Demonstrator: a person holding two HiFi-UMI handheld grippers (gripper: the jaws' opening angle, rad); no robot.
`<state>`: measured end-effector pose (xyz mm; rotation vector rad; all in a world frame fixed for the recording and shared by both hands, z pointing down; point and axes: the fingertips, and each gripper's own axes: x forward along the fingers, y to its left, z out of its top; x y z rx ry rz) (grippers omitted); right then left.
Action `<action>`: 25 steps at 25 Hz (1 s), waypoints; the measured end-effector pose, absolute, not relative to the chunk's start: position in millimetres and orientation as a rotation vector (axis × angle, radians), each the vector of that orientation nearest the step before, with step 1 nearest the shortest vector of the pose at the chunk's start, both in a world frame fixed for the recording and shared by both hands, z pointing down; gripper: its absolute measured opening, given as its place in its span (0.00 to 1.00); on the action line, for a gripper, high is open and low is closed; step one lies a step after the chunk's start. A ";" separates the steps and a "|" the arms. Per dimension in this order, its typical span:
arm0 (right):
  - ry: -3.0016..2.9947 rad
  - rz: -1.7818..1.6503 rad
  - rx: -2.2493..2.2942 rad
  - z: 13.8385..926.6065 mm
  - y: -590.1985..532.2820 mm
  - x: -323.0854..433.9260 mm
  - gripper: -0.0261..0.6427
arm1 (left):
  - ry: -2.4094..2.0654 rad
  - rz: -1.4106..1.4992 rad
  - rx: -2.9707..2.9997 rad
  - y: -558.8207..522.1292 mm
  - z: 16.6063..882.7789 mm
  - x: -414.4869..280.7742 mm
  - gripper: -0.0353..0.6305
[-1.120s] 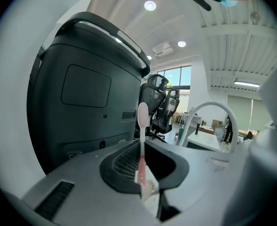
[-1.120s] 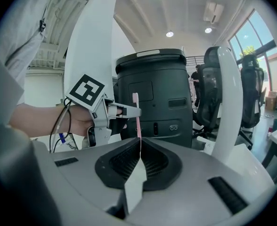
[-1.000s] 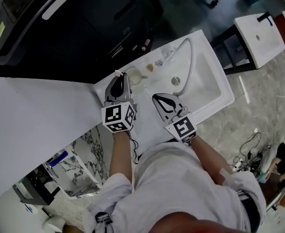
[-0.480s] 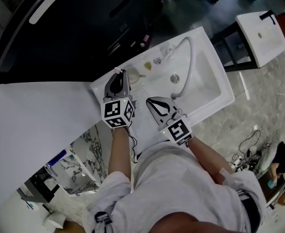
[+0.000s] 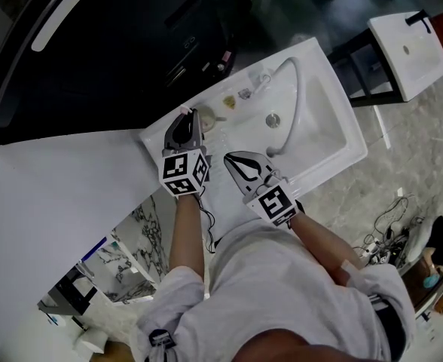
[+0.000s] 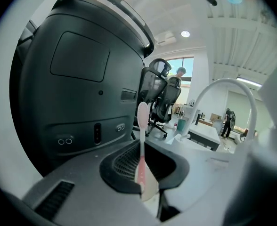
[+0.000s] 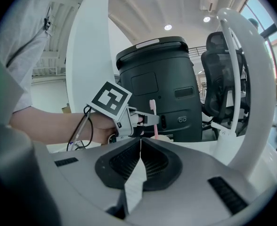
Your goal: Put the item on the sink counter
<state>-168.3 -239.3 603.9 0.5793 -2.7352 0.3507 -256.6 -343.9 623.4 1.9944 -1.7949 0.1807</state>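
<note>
Pink toothbrush held upright at the left end of the sink counter.

Head view, centre: right gripper (image 5: 230, 157) with jaws together and nothing between them, over the front of the white sink (image 5: 334, 164). Left of it, left gripper (image 5: 182, 118) clamped on the toothbrush (image 6: 142, 140) by the lower handle, with the head up. Cream cup (image 5: 206, 117) just beside those jaws. Beyond are the drain (image 5: 273, 119) and the curved white faucet (image 5: 297, 89). Farthest, upper left: large black machine (image 6: 82, 79), with office chairs (image 6: 159, 93) to its right.
</note>
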 end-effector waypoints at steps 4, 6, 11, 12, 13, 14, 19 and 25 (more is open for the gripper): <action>-2.727 0.362 0.577 607.2 -240.7 -169.4 0.05 | -1.775 0.191 1.991 -346.4 630.5 -256.0 0.10; -2.723 0.368 0.580 609.2 -241.6 -168.7 0.05 | -1.767 0.195 1.988 -347.4 634.6 -255.4 0.10; -2.715 0.372 0.585 612.5 -243.6 -168.5 0.05 | -1.750 0.206 1.984 -350.0 642.9 -254.4 0.10; -2.714 0.373 0.586 612.6 -243.7 -169.0 0.05 | -1.743 0.210 1.984 -350.4 644.4 -253.9 0.10; -2.713 0.374 0.587 612.8 -243.6 -169.4 0.05 | -1.736 0.213 1.985 -350.6 645.9 -253.2 0.10; -2.713 0.374 0.587 613.0 -243.4 -169.7 0.05 | -1.730 0.216 1.985 -350.6 647.3 -252.6 0.10; -2.708 0.368 0.586 614.5 -244.1 -169.3 0.05 | -1.726 0.218 1.978 -352.4 652.6 -251.8 0.10; -2.707 0.371 0.587 615.2 -241.6 -169.1 0.05 | -1.723 0.253 1.959 -350.3 660.1 -253.6 0.10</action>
